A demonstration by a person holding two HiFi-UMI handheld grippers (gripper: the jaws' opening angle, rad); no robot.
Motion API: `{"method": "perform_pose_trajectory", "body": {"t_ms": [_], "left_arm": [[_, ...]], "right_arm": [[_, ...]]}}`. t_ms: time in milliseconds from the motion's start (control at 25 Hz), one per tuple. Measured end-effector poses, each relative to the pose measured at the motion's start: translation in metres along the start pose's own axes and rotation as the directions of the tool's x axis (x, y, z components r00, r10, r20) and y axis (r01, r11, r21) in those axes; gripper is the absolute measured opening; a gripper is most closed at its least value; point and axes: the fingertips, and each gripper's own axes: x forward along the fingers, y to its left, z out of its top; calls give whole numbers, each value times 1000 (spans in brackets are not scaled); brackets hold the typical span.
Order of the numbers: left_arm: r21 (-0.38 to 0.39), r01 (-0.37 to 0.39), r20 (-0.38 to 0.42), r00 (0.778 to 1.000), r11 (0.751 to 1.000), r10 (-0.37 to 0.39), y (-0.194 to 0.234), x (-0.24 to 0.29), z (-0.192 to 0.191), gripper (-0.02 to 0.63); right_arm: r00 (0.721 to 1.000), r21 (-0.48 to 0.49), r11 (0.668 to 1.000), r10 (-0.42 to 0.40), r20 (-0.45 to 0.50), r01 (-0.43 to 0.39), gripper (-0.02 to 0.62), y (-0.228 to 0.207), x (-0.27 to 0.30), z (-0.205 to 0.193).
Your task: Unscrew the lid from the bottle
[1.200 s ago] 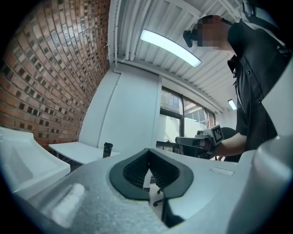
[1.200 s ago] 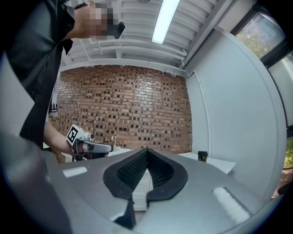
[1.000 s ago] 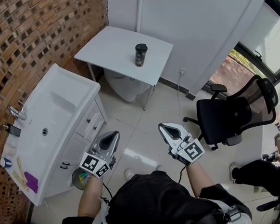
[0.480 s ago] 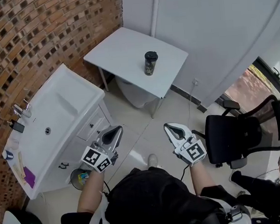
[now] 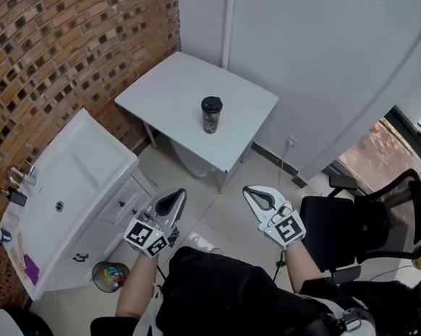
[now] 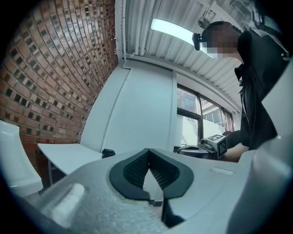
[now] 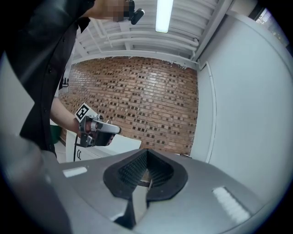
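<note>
A dark bottle with a black lid (image 5: 211,114) stands upright on the white table (image 5: 168,87), near its front edge. Both grippers hang over the tiled floor, well short of the table. My left gripper (image 5: 175,196) is shut with nothing between its pads. The right gripper (image 5: 250,192) is likewise shut and empty. In the left gripper view the bottle's lid (image 6: 108,153) peeks over the shut jaws of the left gripper (image 6: 149,151), far off on the table (image 6: 68,157). The right gripper view shows the right gripper (image 7: 146,153) closed, facing the brick wall; the bottle is hidden there.
A white washbasin cabinet (image 5: 67,189) stands left against the brick wall (image 5: 63,52), with a small bin (image 5: 110,275) by its foot. A black office chair (image 5: 360,221) is at the right. A white wall panel (image 5: 317,54) runs behind the table.
I have moved across the floor toward the table, so the table and bottle sit lower and nearer in the head view. Both grippers stay shut in front of my body.
</note>
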Motion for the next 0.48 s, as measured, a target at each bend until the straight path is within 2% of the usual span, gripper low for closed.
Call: {"method": "perform_pose_trajectory", "body": {"t_ms": [200,360,480], "left_arm": [[18,32,-29,999,999,-31,9,23,-3,2],[4,33,-41,999,999,-33,37,40,1,2],[-3,55,-44,998,998,-55,62,58,-12,2]], "right_arm": [[999,83,996,-38,19,36,5,-37,11,-7],[997,162,986,-48,56,38,3,-59,39,-4],[996,181,982,-72,53,61,4,-81,61,-9]]}}
